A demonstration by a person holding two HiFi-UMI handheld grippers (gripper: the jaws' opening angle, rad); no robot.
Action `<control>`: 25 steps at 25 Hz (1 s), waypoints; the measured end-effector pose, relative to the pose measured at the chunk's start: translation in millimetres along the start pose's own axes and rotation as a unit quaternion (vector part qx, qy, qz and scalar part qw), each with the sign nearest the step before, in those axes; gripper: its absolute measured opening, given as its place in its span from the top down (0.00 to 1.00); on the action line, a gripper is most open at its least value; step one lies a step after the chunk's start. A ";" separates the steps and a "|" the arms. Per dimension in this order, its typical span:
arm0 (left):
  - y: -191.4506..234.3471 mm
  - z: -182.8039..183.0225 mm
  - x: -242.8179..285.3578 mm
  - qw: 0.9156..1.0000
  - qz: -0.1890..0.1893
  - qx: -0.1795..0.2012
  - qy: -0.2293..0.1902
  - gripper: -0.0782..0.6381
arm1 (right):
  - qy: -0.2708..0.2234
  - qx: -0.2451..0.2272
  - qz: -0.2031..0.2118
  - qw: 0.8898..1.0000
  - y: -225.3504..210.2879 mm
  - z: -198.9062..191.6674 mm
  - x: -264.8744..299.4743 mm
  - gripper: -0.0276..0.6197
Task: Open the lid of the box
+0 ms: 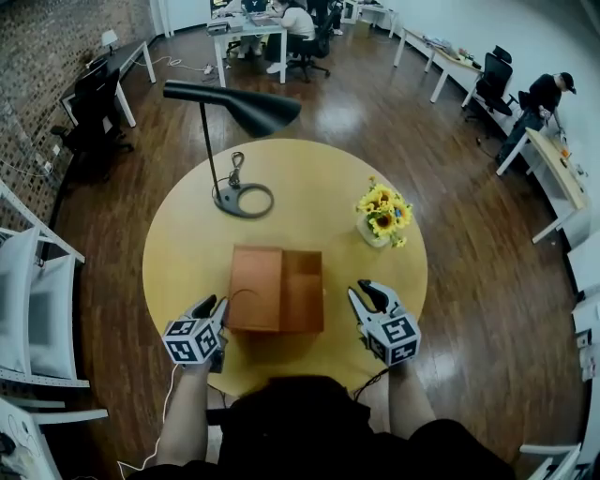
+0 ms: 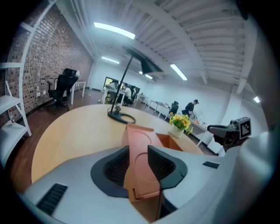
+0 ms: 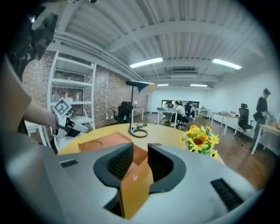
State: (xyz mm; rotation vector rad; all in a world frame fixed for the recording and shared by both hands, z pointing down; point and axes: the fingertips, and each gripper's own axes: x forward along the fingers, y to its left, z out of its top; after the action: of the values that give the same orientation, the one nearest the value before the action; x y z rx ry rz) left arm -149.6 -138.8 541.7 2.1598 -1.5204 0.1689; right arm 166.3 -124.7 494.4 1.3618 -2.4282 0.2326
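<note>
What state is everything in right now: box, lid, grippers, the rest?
box: partly open, inside showing on its right half
lid: covers the left half only
left gripper: shut on lid
right gripper: shut on box edge
lamp: upright; lit or not, cannot tell
sunflowers: upright in vase

The place is an open-plan office: white desks (image 1: 248, 33) stand along the walls on a dark wooden floor (image 1: 375, 103), with black swivel chairs (image 1: 492, 80) and people (image 1: 295, 21) sitting at work at the far end. A brick wall (image 1: 47, 56), white shelving (image 3: 72, 64) and long strip lights (image 3: 146, 62) on a ribbed ceiling frame the room. A round wooden table (image 1: 187, 253) stands in the open middle.
</note>
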 end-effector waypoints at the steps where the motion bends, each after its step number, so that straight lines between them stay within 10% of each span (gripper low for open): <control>1: -4.9 14.7 -12.2 0.999 -0.011 -0.001 -0.033 0.74 | -0.020 0.016 -0.004 1.000 0.0 9.9 -6.5 0.79; 12: -42.0 85.6 -121.6 0.970 -0.078 0.020 -0.227 0.84 | -0.146 0.160 -0.023 0.976 -11.1 46.4 -61.5 0.95; 25: -34.0 80.7 -140.1 0.962 -0.067 0.013 -0.263 0.86 | -0.169 0.154 -0.026 0.973 0.9 52.9 -77.4 0.96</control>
State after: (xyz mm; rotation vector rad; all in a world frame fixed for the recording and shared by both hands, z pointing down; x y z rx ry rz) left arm -184.8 -47.6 408.5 2.4426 -1.6320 -0.4697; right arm 191.1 -79.1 416.5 1.7164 -2.7138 0.4083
